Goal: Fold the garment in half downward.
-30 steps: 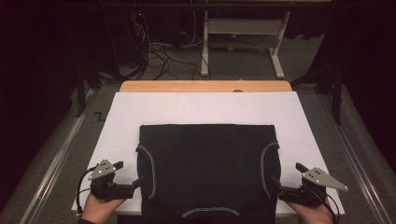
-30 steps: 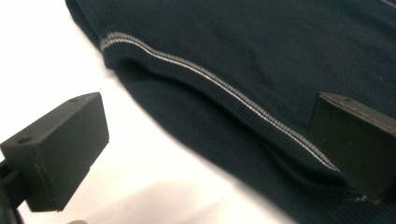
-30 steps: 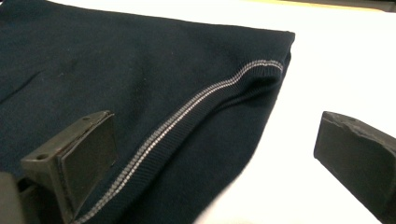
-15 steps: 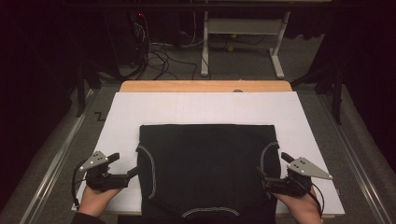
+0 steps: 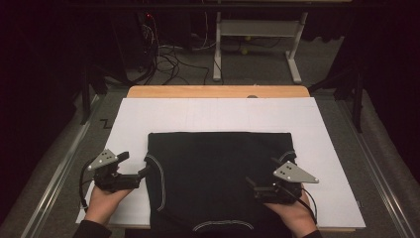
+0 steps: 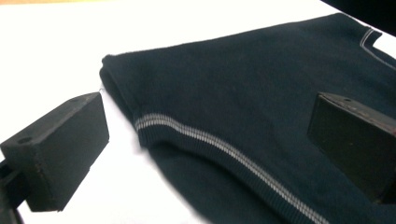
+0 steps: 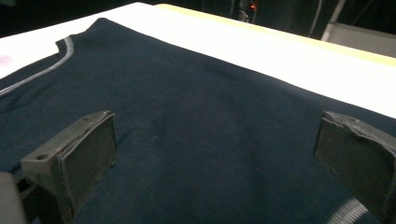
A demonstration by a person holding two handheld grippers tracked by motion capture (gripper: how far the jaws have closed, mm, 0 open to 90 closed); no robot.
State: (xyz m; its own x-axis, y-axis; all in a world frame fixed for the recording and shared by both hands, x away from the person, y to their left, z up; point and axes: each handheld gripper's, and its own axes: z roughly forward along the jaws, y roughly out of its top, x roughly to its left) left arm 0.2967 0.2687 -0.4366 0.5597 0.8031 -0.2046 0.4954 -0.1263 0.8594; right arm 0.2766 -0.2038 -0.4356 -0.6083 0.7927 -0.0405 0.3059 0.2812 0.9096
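A dark navy knit garment (image 5: 218,173) with grey trim lies flat on the white sheet (image 5: 218,114) that covers the table. My left gripper (image 5: 142,174) stands open at the garment's left edge, pointing right. In the left gripper view its gripper (image 6: 210,144) straddles the grey-striped armhole edge (image 6: 196,135), one jaw over the white sheet and the other over the cloth. My right gripper (image 5: 251,187) hovers open over the garment's right half, pointing left. In the right gripper view its gripper (image 7: 219,154) has wide-spread jaws with only dark cloth (image 7: 201,93) beneath them.
A strip of wooden tabletop (image 5: 218,91) shows beyond the sheet's far edge. Metal rails (image 5: 59,168) run along both sides of the table. On the floor behind are cables (image 5: 168,59) and a grey metal stand (image 5: 257,29).
My right gripper has moved left from the garment's right edge to over the cloth. My left gripper has shifted slightly forward beside the left edge. Both stay open.
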